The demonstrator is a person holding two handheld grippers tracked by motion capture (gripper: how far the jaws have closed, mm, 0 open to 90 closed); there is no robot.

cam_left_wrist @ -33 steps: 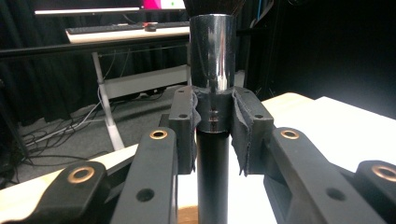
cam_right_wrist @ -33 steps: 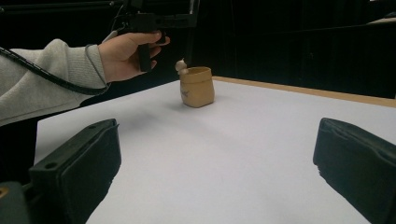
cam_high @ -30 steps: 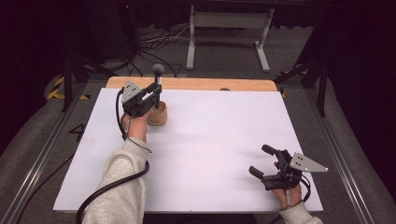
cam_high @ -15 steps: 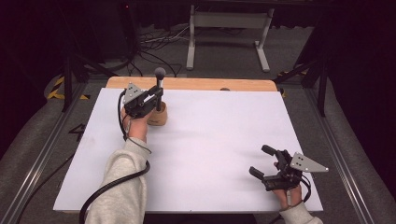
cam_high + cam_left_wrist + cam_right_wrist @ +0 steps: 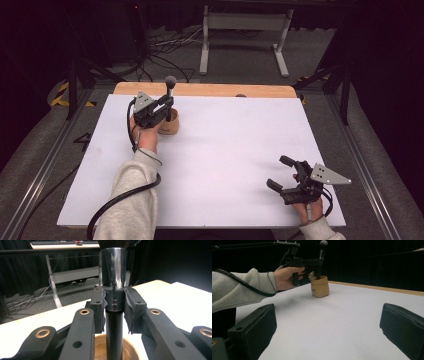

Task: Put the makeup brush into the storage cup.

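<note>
My left gripper (image 5: 167, 104) is shut on a makeup brush (image 5: 170, 85) and holds it upright at the table's far left. The pads (image 5: 100, 307) clamp the black handle just below the shiny metal ferrule (image 5: 114, 267). The handle's lower end reaches down into a small tan cup (image 5: 171, 125), whose mouth (image 5: 130, 350) lies right beneath the jaws. The right gripper view shows the brush (image 5: 321, 260) standing in the cup (image 5: 320, 286) with the left gripper (image 5: 315, 263) on it. My right gripper (image 5: 276, 171) rests at the near right, open, with nothing between its jaws (image 5: 328, 322).
The white table top (image 5: 235, 150) has a wooden strip (image 5: 225, 90) along its far edge. Beyond it stand a metal frame (image 5: 240, 30) and floor cables (image 5: 165, 45). A black cable (image 5: 125, 195) trails from the left gripper along the sleeve.
The left gripper with the brush has sunk a little toward the cup. The right gripper has stayed where it was.
</note>
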